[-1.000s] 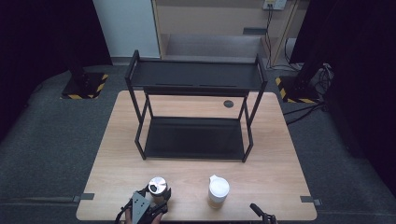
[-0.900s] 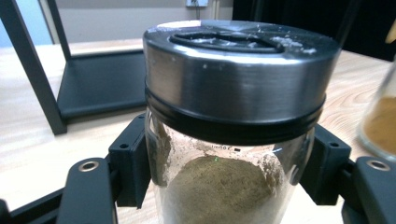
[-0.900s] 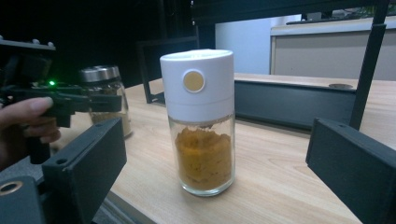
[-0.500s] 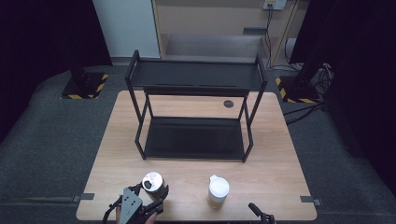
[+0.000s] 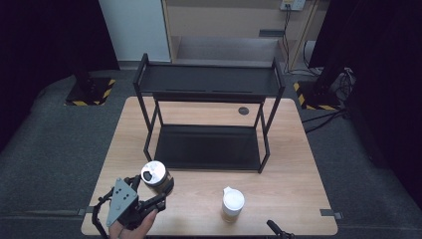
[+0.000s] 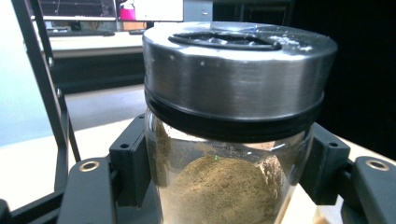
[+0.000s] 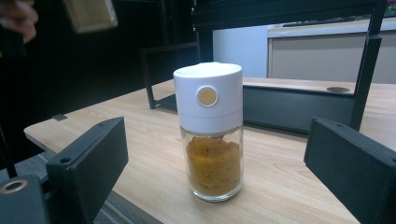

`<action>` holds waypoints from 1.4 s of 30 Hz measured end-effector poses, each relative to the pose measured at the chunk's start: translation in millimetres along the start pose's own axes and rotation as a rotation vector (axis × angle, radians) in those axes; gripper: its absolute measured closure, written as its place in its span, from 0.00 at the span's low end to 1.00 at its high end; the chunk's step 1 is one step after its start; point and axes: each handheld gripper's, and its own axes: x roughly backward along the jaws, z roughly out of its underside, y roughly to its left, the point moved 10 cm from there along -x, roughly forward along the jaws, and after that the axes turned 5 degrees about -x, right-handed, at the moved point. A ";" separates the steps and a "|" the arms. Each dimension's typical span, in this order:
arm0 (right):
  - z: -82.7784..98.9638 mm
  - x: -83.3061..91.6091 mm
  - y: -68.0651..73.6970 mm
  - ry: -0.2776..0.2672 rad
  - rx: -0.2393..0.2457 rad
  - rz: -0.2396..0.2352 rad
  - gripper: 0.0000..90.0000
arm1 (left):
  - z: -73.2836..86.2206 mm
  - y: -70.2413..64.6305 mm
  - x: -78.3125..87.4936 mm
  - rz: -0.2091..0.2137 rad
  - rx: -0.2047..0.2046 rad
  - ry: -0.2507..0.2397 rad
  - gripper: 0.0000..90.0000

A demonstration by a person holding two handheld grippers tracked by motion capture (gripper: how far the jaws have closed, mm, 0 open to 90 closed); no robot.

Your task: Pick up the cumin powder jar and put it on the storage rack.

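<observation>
1. The glass jar with the brushed-metal lid is seen held between the two black jaws of the left hand-held gripper; the pads are pressed against the glass on both sides, just under the lid's black rim.
2. A brownish-green powder is seen inside the jar, heaped in its lower part.
3. In the high view, the jar is seen upright at the front left of the counter, held off the wood, with its round lid turned up towards the camera.
4. The left hand-held gripper is gripped from behind by the person's hand, which comes in from the bottom edge; the grey three-cornered plate is carried on top, and the jaws are pointed forward and slightly to the right, roughly level.
5. A second jar, with a white cap and orange powder, is seen standing upright on the counter in the right gripper view, between the jaws of the right hand-held gripper but touched by neither.
6. Those jaws are spread wide, well apart from the glass on both sides.
7. In the high view, the white-capped jar is placed near the front edge, to the right of the held jar and well apart from it.
8. Behind both jars, a black two-tier rack is set on the counter; both of its shelves are bare.
</observation>
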 end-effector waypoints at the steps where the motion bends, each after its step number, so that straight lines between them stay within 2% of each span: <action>1: -0.9 0.0 -0.4 -0.001 0.002 0.002 0.07 | -7.7 2.7 -2.2 0.005 0.000 -0.007 0.33; 8: -7.6 0.8 -2.2 -0.015 -0.002 0.009 0.07 | -44.5 19.1 -19.3 0.023 -0.013 -0.021 0.33; 17: -10.9 2.8 -4.9 -0.022 -0.003 0.012 0.07 | -80.5 42.8 -40.7 0.029 0.016 -0.036 0.33; 24: -12.9 4.8 -6.3 -0.028 -0.004 0.016 0.07 | -108.0 53.3 -59.6 0.020 -0.013 -0.022 0.33; 33: -14.8 6.2 -5.3 -0.037 -0.006 0.021 0.08 | -129.7 57.1 -82.8 0.019 -0.047 -0.008 0.33; 42: -16.9 11.0 -7.1 -0.042 -0.004 0.033 0.08 | -147.0 72.1 -102.9 0.010 -0.033 -0.034 0.33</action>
